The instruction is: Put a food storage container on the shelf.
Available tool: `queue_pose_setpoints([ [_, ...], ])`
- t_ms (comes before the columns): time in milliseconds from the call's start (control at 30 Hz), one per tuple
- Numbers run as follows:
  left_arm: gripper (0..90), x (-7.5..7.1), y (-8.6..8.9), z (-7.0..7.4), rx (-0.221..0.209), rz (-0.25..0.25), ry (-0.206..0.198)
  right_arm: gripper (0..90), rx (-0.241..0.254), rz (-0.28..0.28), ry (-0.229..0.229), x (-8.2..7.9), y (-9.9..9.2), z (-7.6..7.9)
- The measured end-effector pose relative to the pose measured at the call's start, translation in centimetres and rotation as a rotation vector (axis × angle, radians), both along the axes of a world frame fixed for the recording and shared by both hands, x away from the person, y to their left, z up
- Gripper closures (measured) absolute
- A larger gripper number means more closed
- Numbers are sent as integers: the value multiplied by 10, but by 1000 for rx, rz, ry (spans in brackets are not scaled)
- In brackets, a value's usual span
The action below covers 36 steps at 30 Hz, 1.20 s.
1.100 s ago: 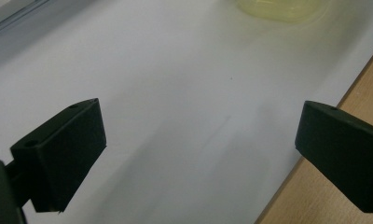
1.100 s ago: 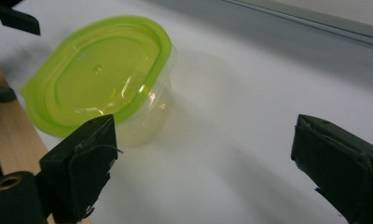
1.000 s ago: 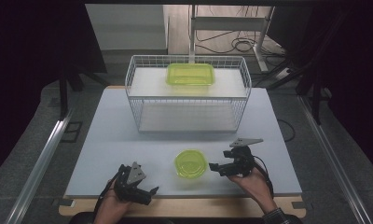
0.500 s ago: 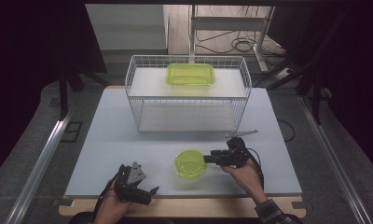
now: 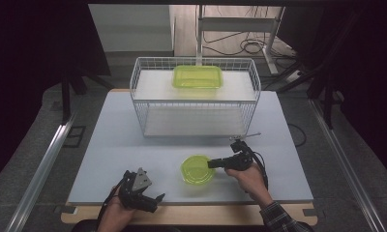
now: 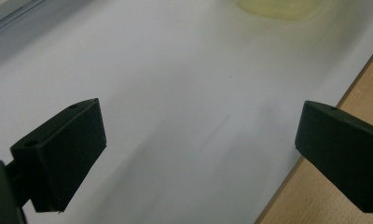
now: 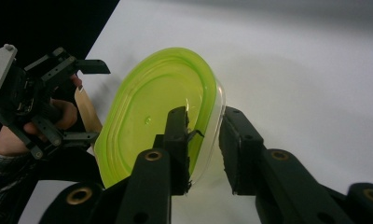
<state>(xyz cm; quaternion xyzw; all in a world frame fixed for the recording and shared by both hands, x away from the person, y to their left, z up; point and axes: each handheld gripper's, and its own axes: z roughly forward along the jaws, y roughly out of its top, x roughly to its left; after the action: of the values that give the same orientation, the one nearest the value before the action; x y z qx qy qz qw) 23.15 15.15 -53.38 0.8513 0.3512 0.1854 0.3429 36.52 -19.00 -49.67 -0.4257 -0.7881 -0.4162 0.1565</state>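
Note:
A small round lime-green plastic container (image 5: 198, 169) (image 7: 147, 107) sits on the white table near its front edge. My right gripper (image 5: 212, 164) (image 7: 205, 116) reaches it from the right, one jaw inside the rim and one outside. Its jaws have just been closing, and a little gap still shows at the wall between them. At the front left my left gripper (image 5: 155, 202) (image 6: 198, 135) (image 7: 98, 102) stays open over bare table, nothing between its fingers. The container's pale edge (image 6: 282, 7) lies far off in the left gripper view.
A white wire basket (image 5: 195, 59) stands at the back middle of the table (image 5: 133, 130), with a rectangular green container (image 5: 197, 76) on its upper shelf. A wooden strip (image 6: 315, 205) runs along the table's front edge. Dark floor and cables surround the table.
My right gripper has moved left to the round container and narrowed its jaws around the rim. My left gripper has kept still.

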Motion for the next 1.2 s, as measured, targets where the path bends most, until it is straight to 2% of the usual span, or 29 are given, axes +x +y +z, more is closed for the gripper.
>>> queue_pose_setpoints([
  [100, 14, 0, 0, 0, -1, 1, -1, 792, 22, 4, 31, 1, 0, 0],
  [200, 14, 0, 0, 0, 0, 1, -1, 801, 16, 9, 40, 1, 2, 1],
  [300, 14, 0, 0, 0, 0, 0, -2, 807, 38, 18, 53, 0, 3, 2],
  [500, 14, 0, 1, 1, -3, 3, -4, 808, 34, 16, 43, 0, 4, 4],
  [600, 14, 0, 1, 1, -6, 5, -5, 809, 61, 3, 50, 2, 0, 6],
  [833, 14, 0, 1, 1, -7, 7, -5, 809, 85, -18, 40, 4, -6, 12],
  [967, 13, 0, 2, 1, -16, 12, -5, 810, 119, -35, 36, 6, -11, 19],
  [1200, 13, 0, 2, 1, -18, 11, -2, 809, 145, -51, 22, 8, -15, 30],
])
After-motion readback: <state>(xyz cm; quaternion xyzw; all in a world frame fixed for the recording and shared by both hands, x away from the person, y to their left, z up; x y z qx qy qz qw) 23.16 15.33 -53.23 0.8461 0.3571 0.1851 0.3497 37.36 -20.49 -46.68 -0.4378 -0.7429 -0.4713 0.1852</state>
